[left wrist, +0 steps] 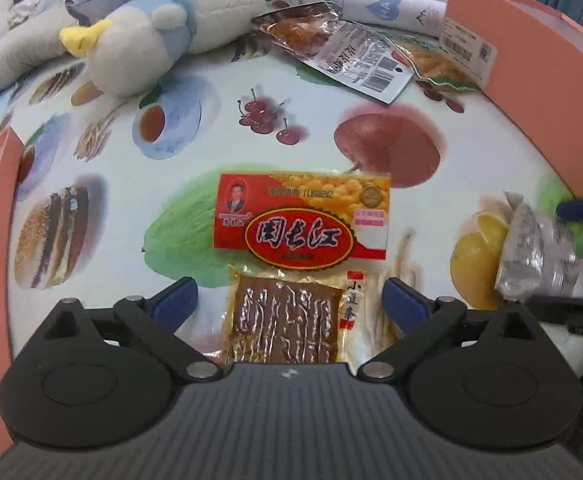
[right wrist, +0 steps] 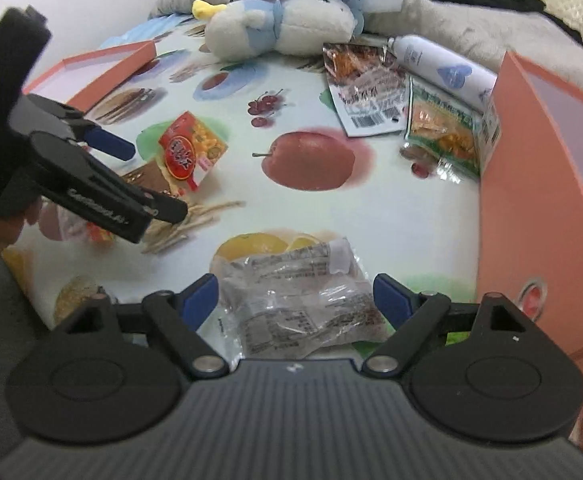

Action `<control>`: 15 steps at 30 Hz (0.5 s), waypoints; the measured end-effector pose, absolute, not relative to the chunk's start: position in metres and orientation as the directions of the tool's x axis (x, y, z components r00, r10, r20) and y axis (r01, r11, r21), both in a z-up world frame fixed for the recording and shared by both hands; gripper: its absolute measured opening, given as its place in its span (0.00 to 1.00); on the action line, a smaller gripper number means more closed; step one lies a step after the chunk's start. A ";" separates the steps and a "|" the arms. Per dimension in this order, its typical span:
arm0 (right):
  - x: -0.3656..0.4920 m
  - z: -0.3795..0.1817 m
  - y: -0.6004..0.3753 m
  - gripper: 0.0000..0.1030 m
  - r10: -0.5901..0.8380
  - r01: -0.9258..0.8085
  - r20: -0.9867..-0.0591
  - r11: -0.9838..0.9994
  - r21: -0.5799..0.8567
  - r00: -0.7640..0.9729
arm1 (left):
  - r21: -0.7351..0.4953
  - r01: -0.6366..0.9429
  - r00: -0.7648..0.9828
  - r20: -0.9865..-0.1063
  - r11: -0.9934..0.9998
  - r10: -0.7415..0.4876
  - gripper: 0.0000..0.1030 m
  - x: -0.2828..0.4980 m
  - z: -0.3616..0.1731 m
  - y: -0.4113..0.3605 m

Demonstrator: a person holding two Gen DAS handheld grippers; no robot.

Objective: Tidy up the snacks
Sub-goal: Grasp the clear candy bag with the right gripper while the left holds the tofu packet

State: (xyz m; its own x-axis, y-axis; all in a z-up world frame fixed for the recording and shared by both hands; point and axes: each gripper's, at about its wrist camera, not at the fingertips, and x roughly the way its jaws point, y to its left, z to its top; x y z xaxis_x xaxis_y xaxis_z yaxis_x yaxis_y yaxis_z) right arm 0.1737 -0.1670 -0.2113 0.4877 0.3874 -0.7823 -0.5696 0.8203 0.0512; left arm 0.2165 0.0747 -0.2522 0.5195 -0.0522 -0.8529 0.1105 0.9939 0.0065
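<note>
We see the dried-tofu packet [left wrist: 291,264] lying lengthwise between our left gripper's [left wrist: 289,300] open jaws, red header pointing away; the right gripper's [right wrist: 295,300] jaws gape around a clear snack bag [right wrist: 295,300].

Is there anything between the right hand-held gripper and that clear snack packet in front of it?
Nothing visible. The clear snack packet lies flat on the tablecloth directly between the open fingers of the right hand-held gripper, with no other item in the gap.
</note>
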 end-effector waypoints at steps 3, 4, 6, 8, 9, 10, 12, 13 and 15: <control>0.174 -0.215 -0.169 0.85 0.407 -0.572 -0.777 0.817 0.073 0.481 | -0.004 0.083 0.519 -0.853 0.997 -0.046 0.98 0.215 -0.255 0.075; 0.174 -0.218 -0.169 0.84 0.406 -0.577 -0.780 0.814 0.072 0.476 | -0.004 0.088 0.519 -0.853 0.996 -0.050 0.98 0.214 -0.256 0.073; 0.171 -0.221 -0.165 0.83 0.392 -0.586 -0.784 0.809 0.045 0.482 | -0.010 0.080 0.518 -0.854 0.997 -0.050 0.96 0.212 -0.257 0.072; 0.167 -0.223 -0.159 0.75 0.357 -0.596 -0.786 0.803 -0.017 0.504 | -0.009 0.076 0.516 -0.855 0.997 -0.047 0.89 0.211 -0.254 0.069; 0.165 -0.223 -0.157 0.73 0.341 -0.596 -0.785 0.802 -0.043 0.517 | -0.004 0.077 0.514 -0.856 0.997 -0.043 0.86 0.210 -0.253 0.066; 0.164 -0.223 -0.156 0.69 0.335 -0.595 -0.784 0.802 -0.053 0.523 | -0.004 0.076 0.512 -0.858 0.997 -0.043 0.83 0.209 -0.252 0.065; 0.165 -0.221 -0.158 0.65 0.334 -0.587 -0.783 0.808 -0.049 0.525 | -0.005 0.070 0.511 -0.859 0.998 -0.040 0.80 0.208 -0.250 0.063; 0.165 -0.221 -0.160 0.62 0.332 -0.582 -0.782 0.812 -0.048 0.527 | -0.003 0.070 0.511 -0.859 0.998 -0.039 0.76 0.208 -0.249 0.061; 0.165 -0.219 -0.160 0.56 0.322 -0.572 -0.779 0.818 -0.056 0.537 | -0.008 0.079 0.511 -0.858 0.997 -0.047 0.66 0.206 -0.246 0.058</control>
